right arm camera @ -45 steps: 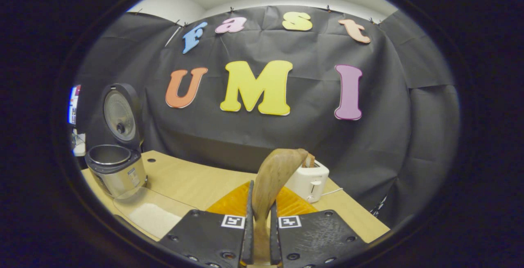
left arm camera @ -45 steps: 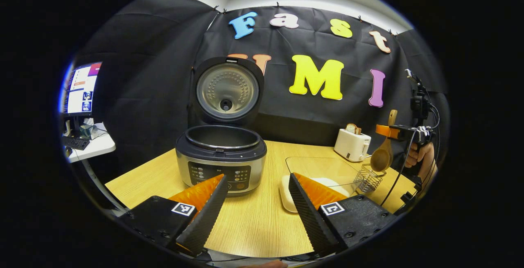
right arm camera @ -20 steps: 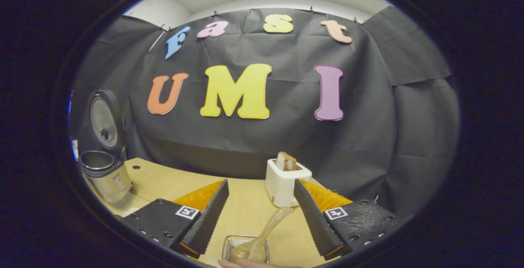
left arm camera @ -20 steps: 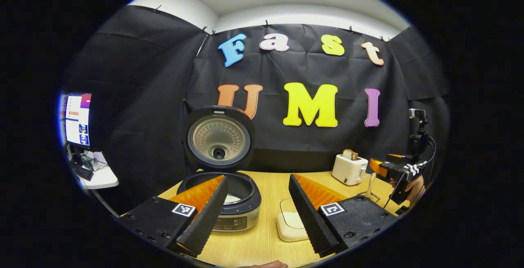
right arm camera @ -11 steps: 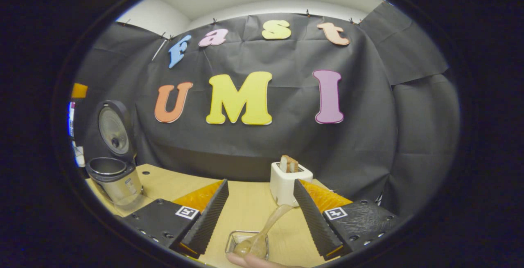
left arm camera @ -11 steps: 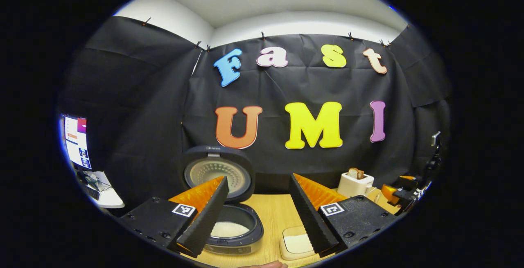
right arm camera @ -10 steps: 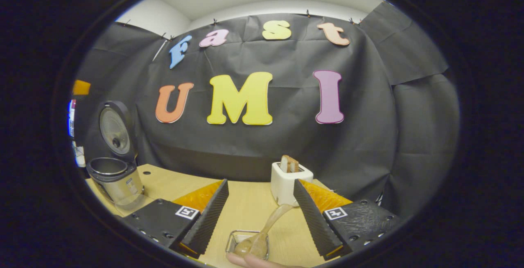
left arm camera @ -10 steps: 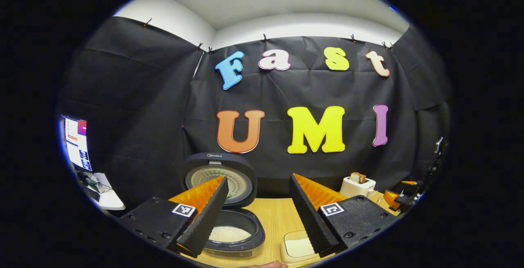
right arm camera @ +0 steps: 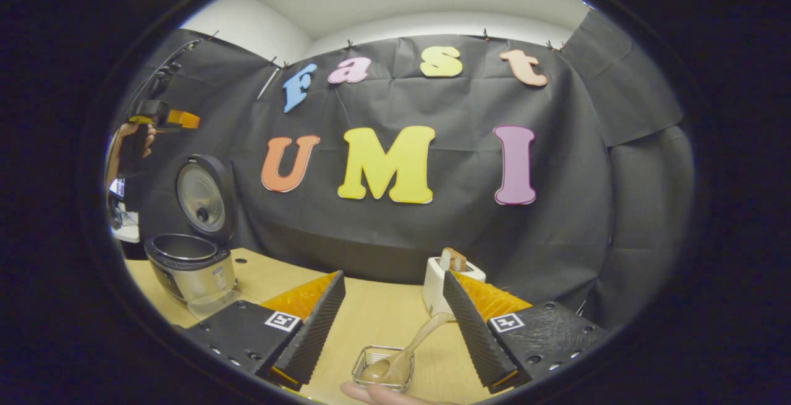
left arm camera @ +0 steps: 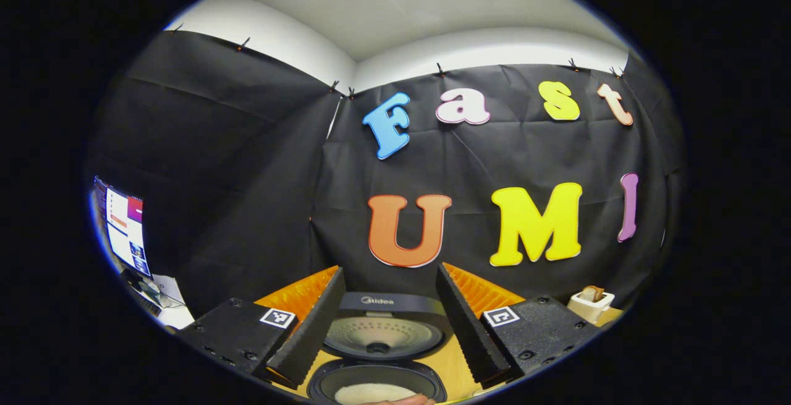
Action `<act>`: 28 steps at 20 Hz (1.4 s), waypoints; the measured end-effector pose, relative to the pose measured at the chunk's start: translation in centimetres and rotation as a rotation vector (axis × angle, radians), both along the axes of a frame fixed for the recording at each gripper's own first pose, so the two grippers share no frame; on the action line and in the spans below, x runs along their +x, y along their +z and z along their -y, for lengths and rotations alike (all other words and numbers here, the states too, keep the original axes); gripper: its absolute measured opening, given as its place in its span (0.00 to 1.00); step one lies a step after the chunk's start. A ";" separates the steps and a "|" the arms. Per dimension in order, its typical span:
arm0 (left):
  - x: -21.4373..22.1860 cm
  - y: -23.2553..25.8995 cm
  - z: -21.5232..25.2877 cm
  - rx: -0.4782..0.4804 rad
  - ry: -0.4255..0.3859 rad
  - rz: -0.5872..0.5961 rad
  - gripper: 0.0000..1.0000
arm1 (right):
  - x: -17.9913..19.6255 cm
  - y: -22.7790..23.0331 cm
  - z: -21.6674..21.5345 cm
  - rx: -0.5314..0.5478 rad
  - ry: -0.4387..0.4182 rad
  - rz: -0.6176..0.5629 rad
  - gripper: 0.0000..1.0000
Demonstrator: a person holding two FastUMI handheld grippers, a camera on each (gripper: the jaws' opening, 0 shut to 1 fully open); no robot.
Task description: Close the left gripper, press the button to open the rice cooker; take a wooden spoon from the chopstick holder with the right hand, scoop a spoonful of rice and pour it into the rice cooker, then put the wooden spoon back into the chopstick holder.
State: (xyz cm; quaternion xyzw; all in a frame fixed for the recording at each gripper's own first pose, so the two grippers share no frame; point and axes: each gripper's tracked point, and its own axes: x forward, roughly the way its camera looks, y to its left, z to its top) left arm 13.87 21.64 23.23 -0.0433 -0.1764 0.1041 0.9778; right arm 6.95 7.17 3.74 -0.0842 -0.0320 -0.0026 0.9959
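Spoon [right arm camera: 401, 354] of pale wood lies tilted in the wire-mesh holder [right arm camera: 381, 368] on the table [right arm camera: 377, 318], bowl down inside the basket, slim curved handle slanting up toward the right finger of the right gripper [right arm camera: 392, 324]. Its ribbed black fingers with orange backs stand spread, gripping nothing, the spoon low between them and apart from both. A white toaster [right arm camera: 435, 281] sits beyond the right finger. Off past the left finger stands the steel cooker [right arm camera: 191, 263], round lid raised. The left gripper [left arm camera: 387, 321], also spread and empty, frames the cooker's open lid [left arm camera: 383, 334]; white rice [left arm camera: 374, 392] fills the pot below.
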 end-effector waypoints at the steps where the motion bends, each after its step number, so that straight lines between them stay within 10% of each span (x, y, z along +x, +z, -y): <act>1: 0.9 0.5 -0.7 0.006 0.013 0.028 0.94 | -0.1 0.2 -0.1 -0.010 0.011 0.009 0.94; 14: 10.7 1.9 -5.4 -0.048 0.012 0.179 0.96 | 1.2 0.0 0.7 -0.040 0.050 0.042 0.95; 28: 12.3 -3.9 -3.6 -0.041 -0.055 -0.047 0.92 | -3.6 0.7 2.6 0.061 0.117 0.144 0.95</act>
